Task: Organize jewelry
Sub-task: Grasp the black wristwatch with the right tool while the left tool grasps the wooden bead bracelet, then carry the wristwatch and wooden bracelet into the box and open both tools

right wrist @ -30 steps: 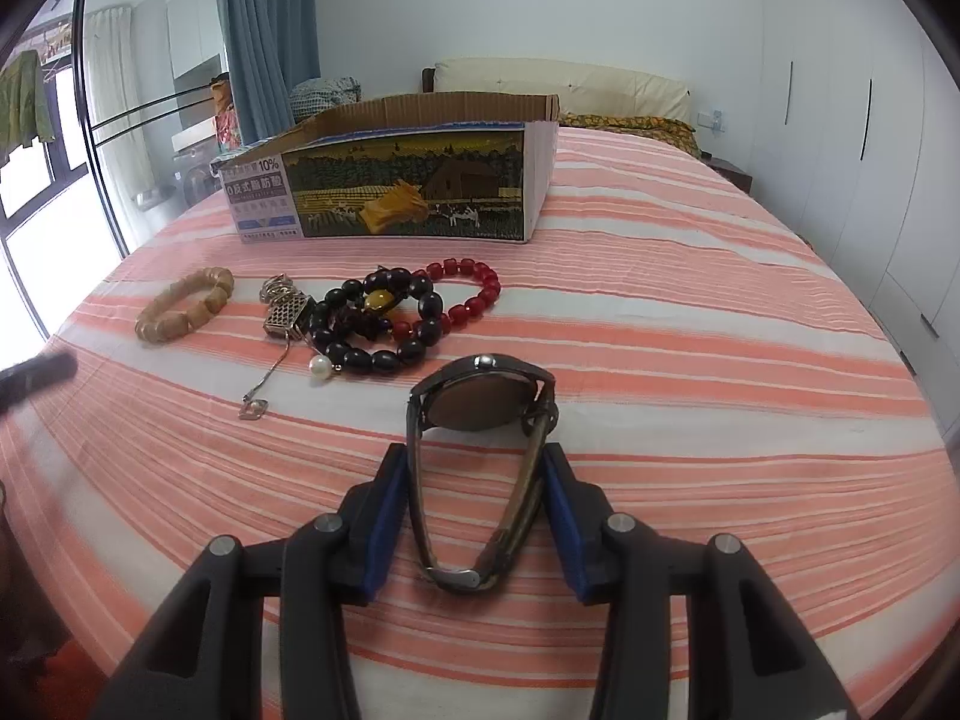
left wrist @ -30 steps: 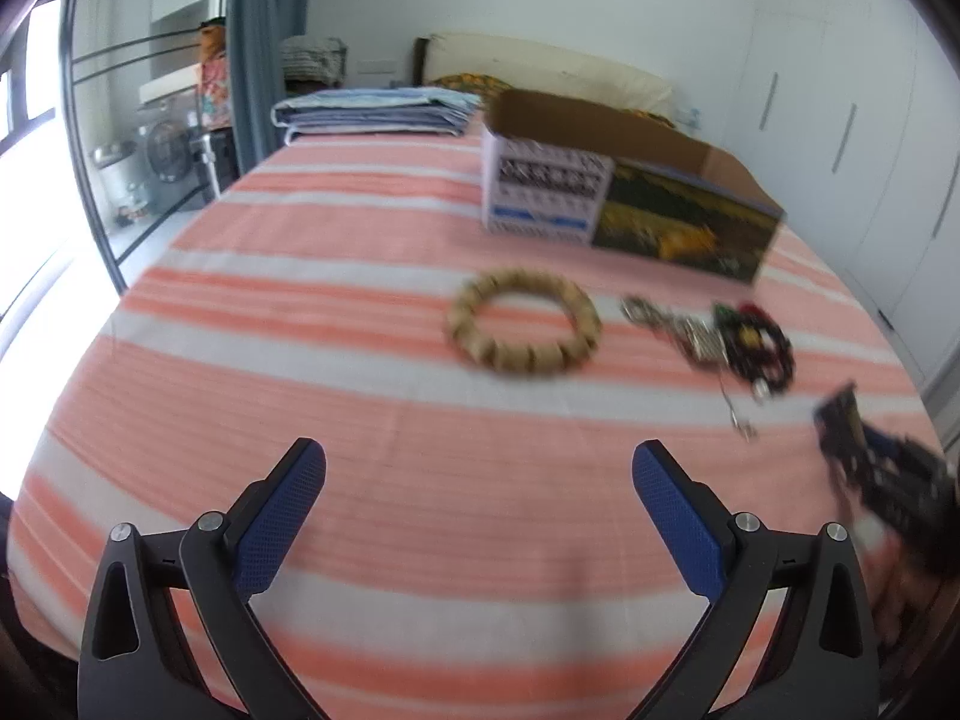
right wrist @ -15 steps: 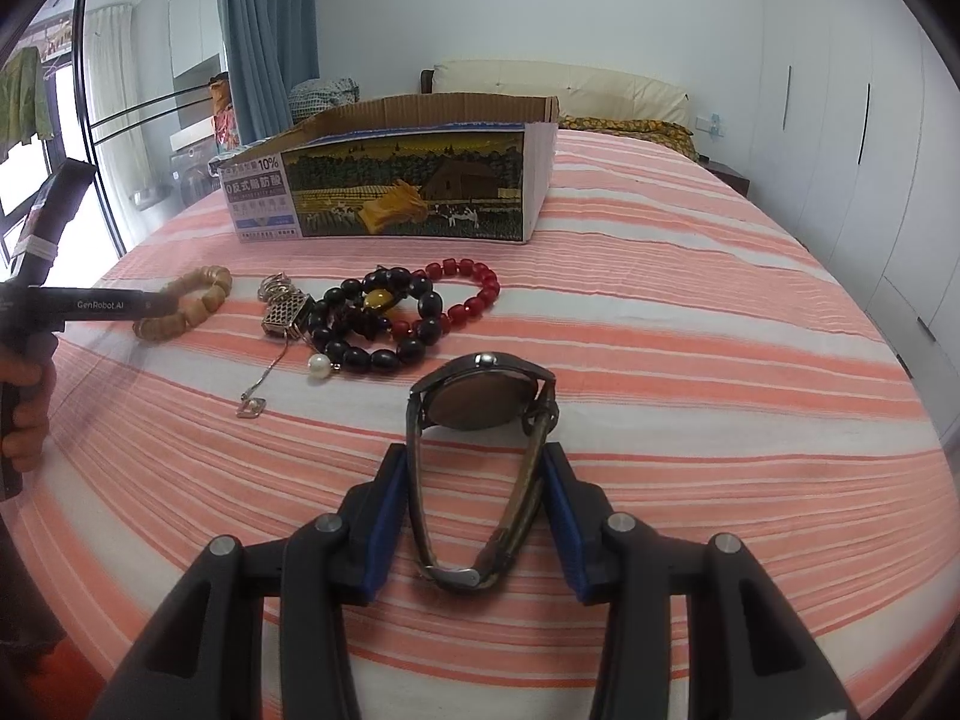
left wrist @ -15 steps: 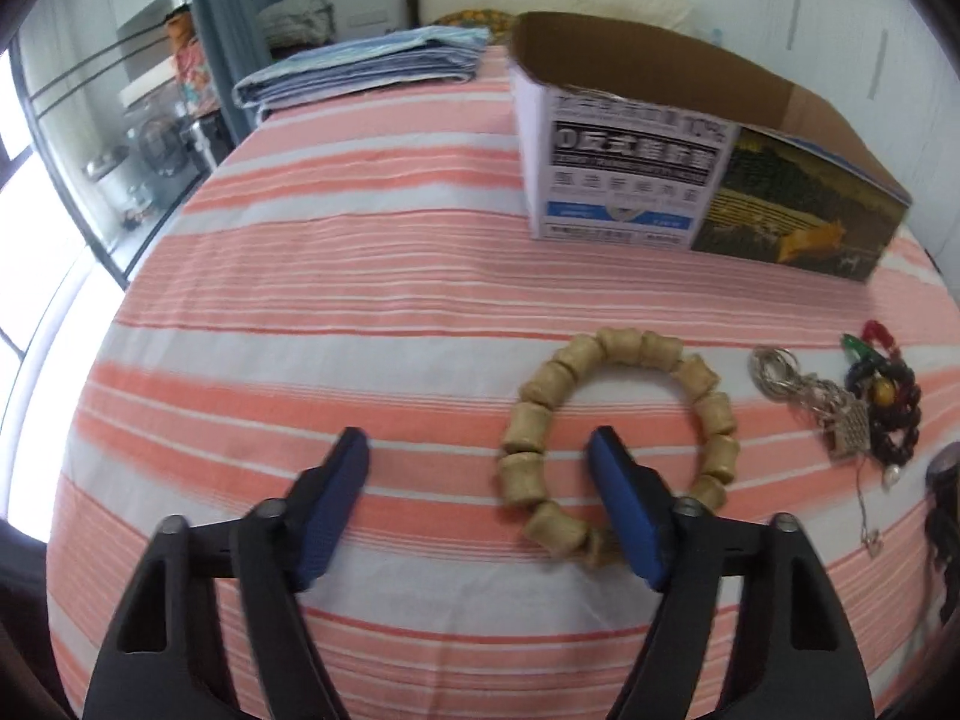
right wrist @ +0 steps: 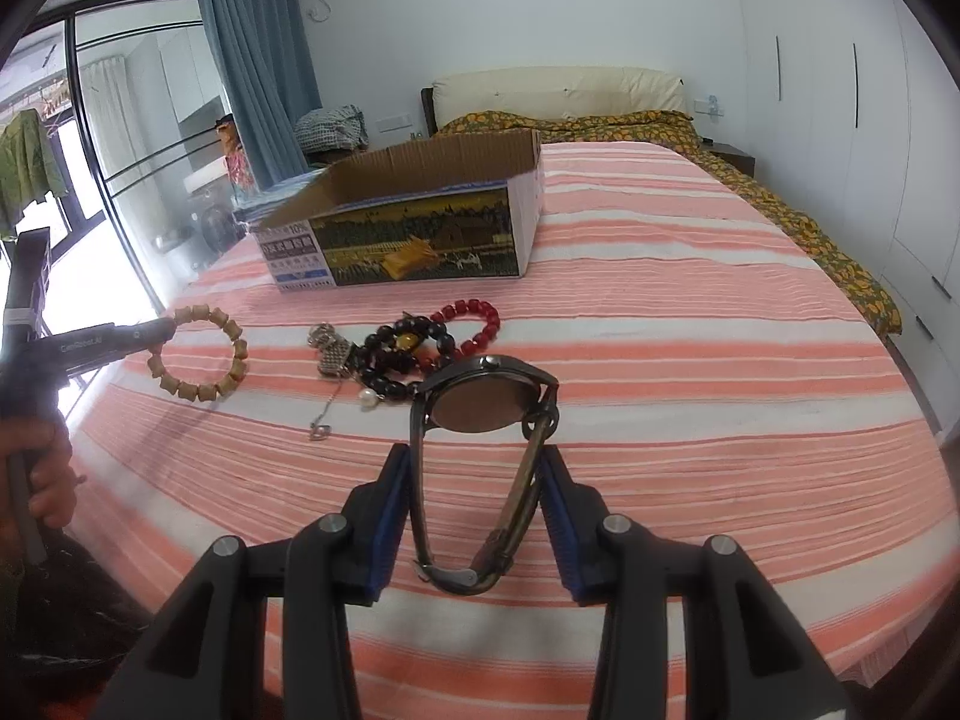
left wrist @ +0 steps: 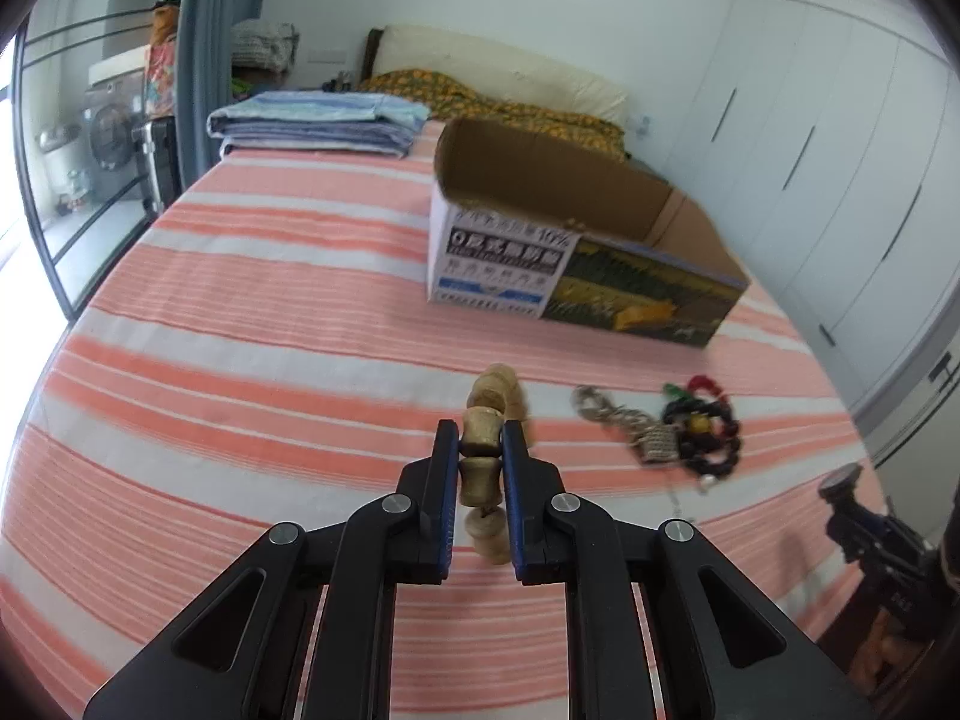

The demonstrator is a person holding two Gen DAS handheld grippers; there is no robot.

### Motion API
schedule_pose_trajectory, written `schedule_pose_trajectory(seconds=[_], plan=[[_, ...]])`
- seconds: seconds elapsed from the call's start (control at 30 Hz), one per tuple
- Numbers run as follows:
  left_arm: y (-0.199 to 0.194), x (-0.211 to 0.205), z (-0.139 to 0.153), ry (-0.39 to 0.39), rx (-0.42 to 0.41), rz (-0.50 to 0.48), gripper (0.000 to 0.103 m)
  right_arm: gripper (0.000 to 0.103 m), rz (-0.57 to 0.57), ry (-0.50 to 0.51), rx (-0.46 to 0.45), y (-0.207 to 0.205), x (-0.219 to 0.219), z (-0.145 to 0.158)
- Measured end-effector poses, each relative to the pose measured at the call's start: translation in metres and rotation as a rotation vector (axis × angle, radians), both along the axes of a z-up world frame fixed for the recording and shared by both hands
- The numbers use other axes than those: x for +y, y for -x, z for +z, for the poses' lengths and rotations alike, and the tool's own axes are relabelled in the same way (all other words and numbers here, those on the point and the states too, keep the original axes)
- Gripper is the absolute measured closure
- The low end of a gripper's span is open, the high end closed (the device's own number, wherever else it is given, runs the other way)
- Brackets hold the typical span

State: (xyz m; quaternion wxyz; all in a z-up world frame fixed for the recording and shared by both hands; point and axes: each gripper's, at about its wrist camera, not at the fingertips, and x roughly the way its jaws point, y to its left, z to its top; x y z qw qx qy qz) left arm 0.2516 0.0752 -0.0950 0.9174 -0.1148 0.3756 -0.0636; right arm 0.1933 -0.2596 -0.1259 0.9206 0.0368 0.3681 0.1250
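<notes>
Nearest, the right hand-held gripper (right wrist: pixel 477 498) is clamped on a watch (right wrist: pixel 483 450) above the striped bed (right wrist: pixel 720 372). Left hand-held gripper (left wrist: pixel 481 471) is clamped on a wooden bead bracelet (left wrist: pixel 483 450), lifted clear. Beyond lie dark beads (right wrist: pixel 402 354), a red bracelet (right wrist: pixel 477 321) and a chain (right wrist: pixel 330 354), bunched together. Farthest stands an open cardboard box (right wrist: pixel 414 234).

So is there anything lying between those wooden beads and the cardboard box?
Nothing visible: the left claw grips the wooden beads, and only bare striped bedspread lies before the box.
</notes>
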Motion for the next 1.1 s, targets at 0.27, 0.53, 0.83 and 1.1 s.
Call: schedule_pose_trajectory(seconds=[0.27,0.53,0.83,1.1], plan=[[0.020,0.003,0.029,0.050,-0.058,-0.005,0.090,0.061,0.060,0.008,-0.021,-0.003,0.020,0.019],[0.028,0.006,0.032,0.040,-0.072,0.003,0.090,0.061,0.077,0.020,-0.011,-0.008,0.027,0.022],[0.029,0.001,0.039,0.074,-0.079,-0.019,0.090,0.061,0.091,0.023,0.001,-0.015,0.027,0.028],[0.010,-0.005,0.069,0.100,-0.128,-0.057,0.090,0.061,0.148,0.038,-0.022,-0.035,0.038,0.045]])
